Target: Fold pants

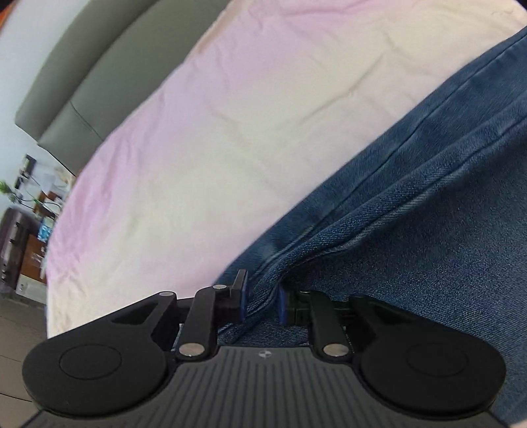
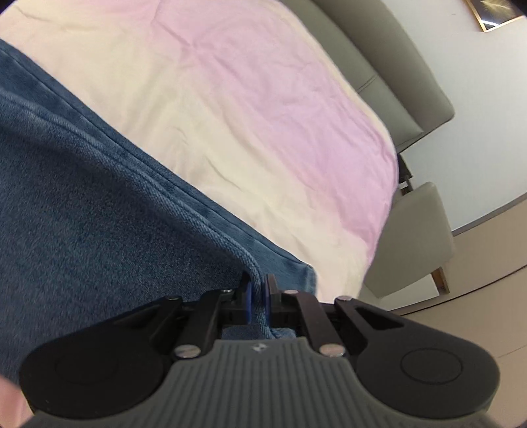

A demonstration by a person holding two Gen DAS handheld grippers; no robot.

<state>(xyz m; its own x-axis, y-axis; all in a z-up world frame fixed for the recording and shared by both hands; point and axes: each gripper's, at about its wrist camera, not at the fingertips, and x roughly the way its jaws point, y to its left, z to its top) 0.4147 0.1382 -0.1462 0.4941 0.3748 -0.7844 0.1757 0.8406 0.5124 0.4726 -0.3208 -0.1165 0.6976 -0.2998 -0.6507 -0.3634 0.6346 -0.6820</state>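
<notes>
Blue denim pants lie across the pink-and-cream bed cover. Left gripper and right gripper each pinch a seamed edge — likely lifting the cloth taut for a fold.

One pair blue denim pants, several layers stacked at edge; exact layer count cannot tell. Two claws: left claw, right claw, each with two blue-padded fingers. One bed, one pink-cream sheet. One grey padded headboard. One grey chair. One framed picture, partly cut off.
</notes>
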